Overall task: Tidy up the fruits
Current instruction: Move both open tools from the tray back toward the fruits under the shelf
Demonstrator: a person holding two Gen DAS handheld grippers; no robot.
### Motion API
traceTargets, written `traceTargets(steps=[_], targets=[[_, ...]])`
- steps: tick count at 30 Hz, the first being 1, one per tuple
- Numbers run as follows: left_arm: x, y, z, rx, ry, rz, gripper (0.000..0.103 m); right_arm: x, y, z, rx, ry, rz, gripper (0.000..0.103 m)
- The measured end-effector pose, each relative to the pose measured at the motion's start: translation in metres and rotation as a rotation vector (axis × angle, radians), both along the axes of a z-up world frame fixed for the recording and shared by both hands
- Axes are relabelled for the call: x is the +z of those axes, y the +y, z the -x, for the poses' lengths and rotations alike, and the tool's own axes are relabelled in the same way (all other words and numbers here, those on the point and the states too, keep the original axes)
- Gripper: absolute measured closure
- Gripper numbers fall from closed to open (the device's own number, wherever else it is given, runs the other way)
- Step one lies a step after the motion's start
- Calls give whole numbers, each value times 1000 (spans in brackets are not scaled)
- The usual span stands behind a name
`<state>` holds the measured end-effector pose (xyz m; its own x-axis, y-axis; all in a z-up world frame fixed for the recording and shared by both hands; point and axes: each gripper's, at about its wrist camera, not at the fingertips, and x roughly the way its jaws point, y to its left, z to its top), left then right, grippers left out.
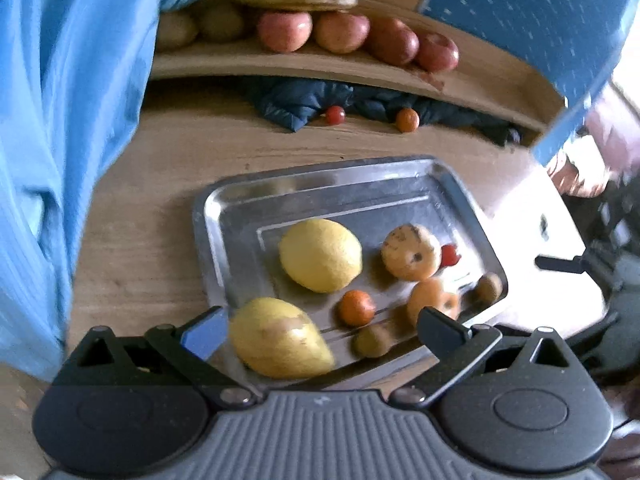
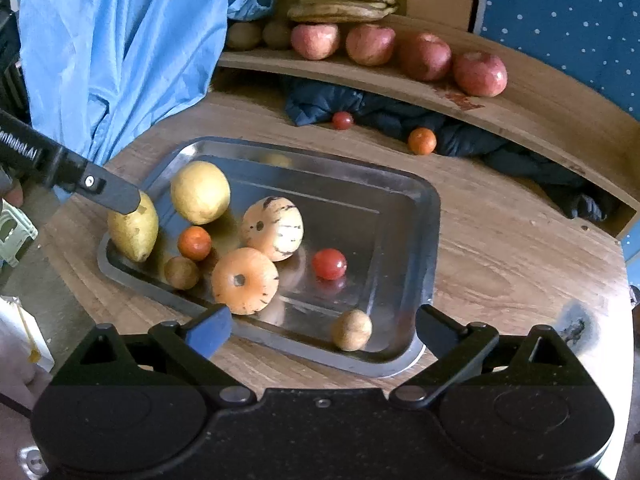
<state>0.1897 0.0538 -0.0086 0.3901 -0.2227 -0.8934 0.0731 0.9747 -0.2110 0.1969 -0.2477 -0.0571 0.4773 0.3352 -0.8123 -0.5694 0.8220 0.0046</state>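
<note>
Left gripper (image 1: pixel 320 326), jaws spread, straddles the mango (image 1: pixel 280 338) at the tray (image 1: pixel 320 176) edge, apparently for pickup; right gripper (image 2: pixel 322 330) waits open, empty

A round wooden bench (image 2: pixel 500 256) with visible grain fills the scene. At its far side a curved wooden shelf (image 2: pixel 532 120) rises above it, with dark navy fabric (image 2: pixel 472 136) bundled underneath. Light blue cloth (image 2: pixel 120 48) hangs at the left, a blue white-dotted panel (image 2: pixel 568 12) stands at the right, and bright daylight (image 1: pixel 560 240) washes the bench's right edge.
</note>
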Motion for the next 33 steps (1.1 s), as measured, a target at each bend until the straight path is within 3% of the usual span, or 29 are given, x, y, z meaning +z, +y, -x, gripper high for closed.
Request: traceTargets(steps=[7,16,33], targets=[[3,1,5,-67,4,-79,0,-2,10,-1,16,31,-18,1],[1,6,-1,-98,24,-125,0,-5,22,-4,34,56,-25,1],[-1,7,-45,-121,16,-120,0,-3,41,-30,30,49,-18,1]])
